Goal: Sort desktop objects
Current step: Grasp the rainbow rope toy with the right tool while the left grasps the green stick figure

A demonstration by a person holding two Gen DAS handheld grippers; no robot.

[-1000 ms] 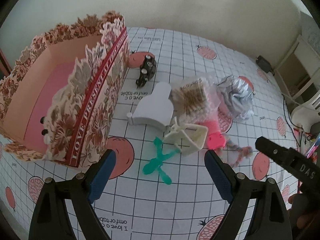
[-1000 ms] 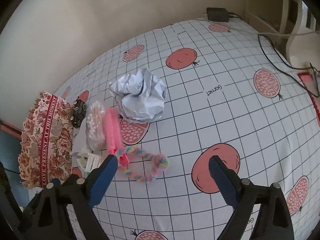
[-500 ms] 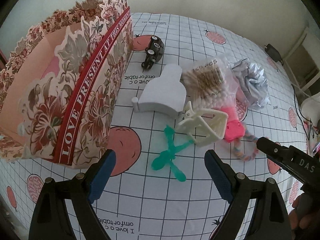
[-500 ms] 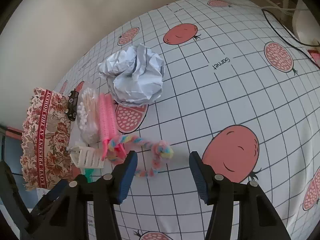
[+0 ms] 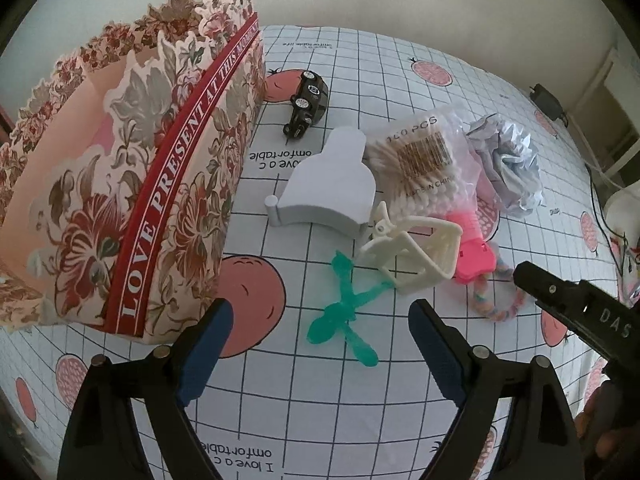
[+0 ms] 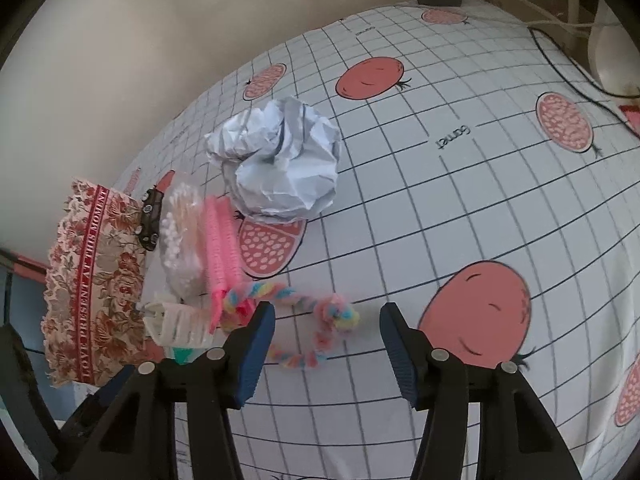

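The right gripper [image 6: 327, 330] has narrowed to a half-open stance, its jaws having just been closing, and the pastel twisted rope loop [image 6: 316, 322] lies between its blue pads, which do not visibly press on it; the loop's near end slips behind the left pad, so contact there is hard to judge. A second ago those jaws stood far wider and the loop lay further ahead, up by the left pad. In the left wrist view the left gripper [image 5: 320, 330] hangs wide open and empty over the checked tablecloth [image 5: 400, 400], with the green plastic propeller toy [image 5: 344, 308] just ahead at twelve o'clock, between and slightly beyond the pads. Past it sits the cream hair claw [image 5: 412, 252], touching the pink comb [image 5: 474, 252], whose length is mostly hidden behind the claw. At three o'clock the right gripper's black body cuts across the rope loop. Further off lie the white bottle-shaped block [image 5: 332, 188], the bag of cotton swabs [image 5: 424, 164], the crumpled paper ball [image 5: 508, 168] and, at twelve o'clock, a small black toy car [image 5: 306, 102]. The floral gift box [image 5: 132, 184] fills ten o'clock; compared with a second ago its wall looms larger and hides the pink interior.
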